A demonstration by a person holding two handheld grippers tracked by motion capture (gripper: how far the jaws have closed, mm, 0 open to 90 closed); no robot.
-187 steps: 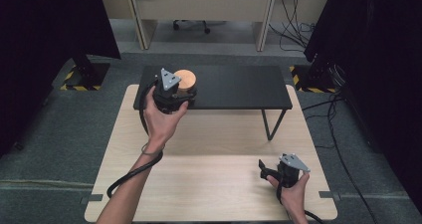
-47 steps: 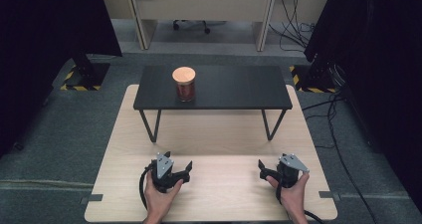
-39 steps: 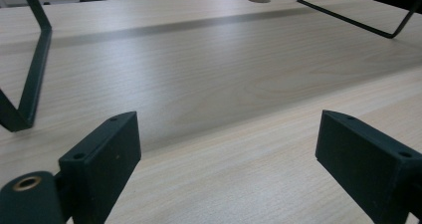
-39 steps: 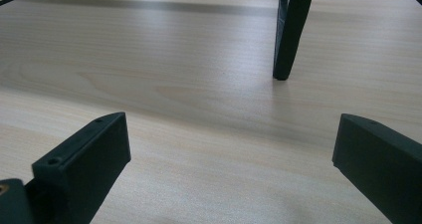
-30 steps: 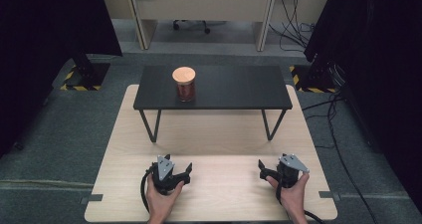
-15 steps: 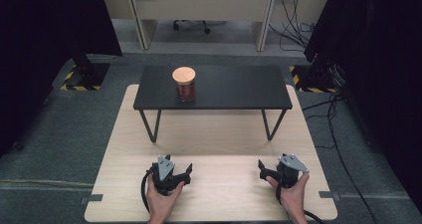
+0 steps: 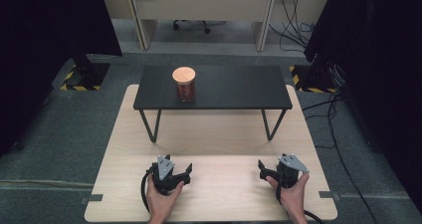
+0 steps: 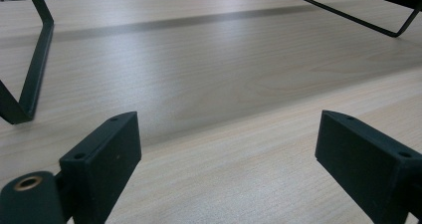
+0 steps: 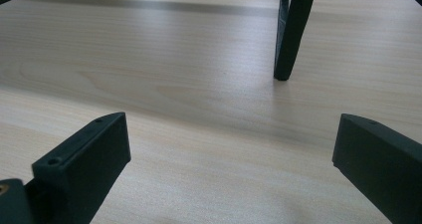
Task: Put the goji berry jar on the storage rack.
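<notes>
Resting left gripper [image 7: 180, 173], right gripper [image 7: 266, 173] (jaws apart), near table [image 7: 219, 206] edge

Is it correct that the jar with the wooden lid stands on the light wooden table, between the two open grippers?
Not quite. The high view shows the jar standing on the black shelf, farther back. The left gripper and right gripper are indeed open, low on the wooden table.

I can read no text, label, brand or number anywhere here. The nearest thing to a sign is the yellow-and-black hazard striping on the floor plates: one [image 7: 82, 79] at about ten o'clock from my table, another [image 7: 304, 79] at about two o'clock. The striping carries no words.
</notes>
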